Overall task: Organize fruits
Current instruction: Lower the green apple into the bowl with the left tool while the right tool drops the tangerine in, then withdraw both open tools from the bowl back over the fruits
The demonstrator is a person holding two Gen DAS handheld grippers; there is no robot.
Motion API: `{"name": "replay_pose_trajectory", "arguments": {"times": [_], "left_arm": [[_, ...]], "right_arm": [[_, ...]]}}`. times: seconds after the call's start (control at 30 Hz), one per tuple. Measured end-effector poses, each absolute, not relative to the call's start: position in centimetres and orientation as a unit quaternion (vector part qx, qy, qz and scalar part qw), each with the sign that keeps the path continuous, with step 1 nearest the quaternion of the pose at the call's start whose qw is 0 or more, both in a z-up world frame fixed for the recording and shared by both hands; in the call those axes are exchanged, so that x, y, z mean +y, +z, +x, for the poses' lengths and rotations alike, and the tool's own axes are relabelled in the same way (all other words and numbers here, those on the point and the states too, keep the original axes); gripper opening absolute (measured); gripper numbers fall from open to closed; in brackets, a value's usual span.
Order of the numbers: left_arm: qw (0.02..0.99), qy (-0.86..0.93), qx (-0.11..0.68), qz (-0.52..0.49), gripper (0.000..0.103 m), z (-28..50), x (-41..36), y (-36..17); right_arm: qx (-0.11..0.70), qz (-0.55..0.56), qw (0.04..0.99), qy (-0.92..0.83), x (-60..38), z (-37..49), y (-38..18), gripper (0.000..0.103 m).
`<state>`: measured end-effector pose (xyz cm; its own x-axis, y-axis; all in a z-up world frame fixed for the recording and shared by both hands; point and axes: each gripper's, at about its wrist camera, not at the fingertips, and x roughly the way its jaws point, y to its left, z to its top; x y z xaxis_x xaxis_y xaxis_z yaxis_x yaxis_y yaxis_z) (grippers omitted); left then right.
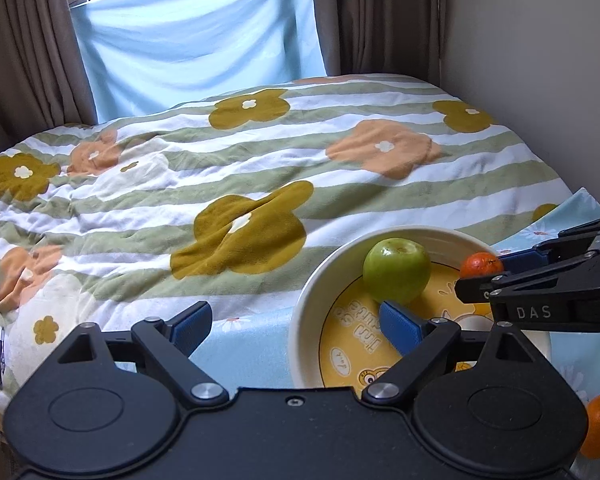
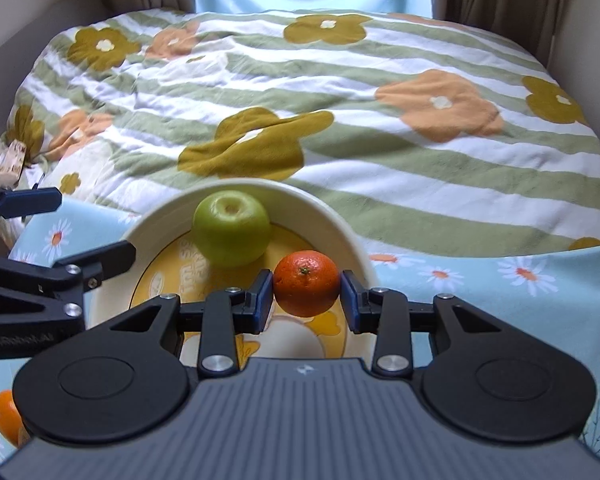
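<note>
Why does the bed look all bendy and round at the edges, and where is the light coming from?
Both wrist views use a fisheye lens, so the striped flowered blanket curves and the corners go dark. In the left wrist view, daylight glows through the pale blue curtain behind the bed. In the right wrist view, the shiny green apple and the small orange tangerine look sharp, with soft shadows in the cream bowl.

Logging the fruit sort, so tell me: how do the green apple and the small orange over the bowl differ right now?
The green apple lies loose in the bowl; the small orange is clamped in the right gripper above it. The green apple is larger. The green apple's skin looks smooth, the small orange's dimpled. Both are round, stem end up.
</note>
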<state>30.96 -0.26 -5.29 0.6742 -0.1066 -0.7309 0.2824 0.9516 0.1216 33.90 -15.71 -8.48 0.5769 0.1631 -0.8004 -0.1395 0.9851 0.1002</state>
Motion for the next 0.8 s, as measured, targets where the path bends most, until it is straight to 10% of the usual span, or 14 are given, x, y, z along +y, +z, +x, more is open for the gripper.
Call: {"name": "replay_pose_trajectory", "arguments": {"times": [0.23,0.47,0.8], "left_arm": [[0.91,-0.096,0.392,0.092,0.093,30.2,0.9,-4.9],[0.915,-0.078,0.389,0.078,0.094,29.4,1.7,-4.0],[0.928,-0.054,0.364,0.068,0.097,26.0,1.9,-0.7]], "right_arm": [[0.435,-0.008,0.895,0.099,-15.0,34.3,-8.9,0.052],[0.4,-0.03,0.913,0.077,-15.1,32.5,-7.0,0.103],[0.387,-0.006,0.919,0.07,-16.7,29.0,-3.5,0.103]]}}
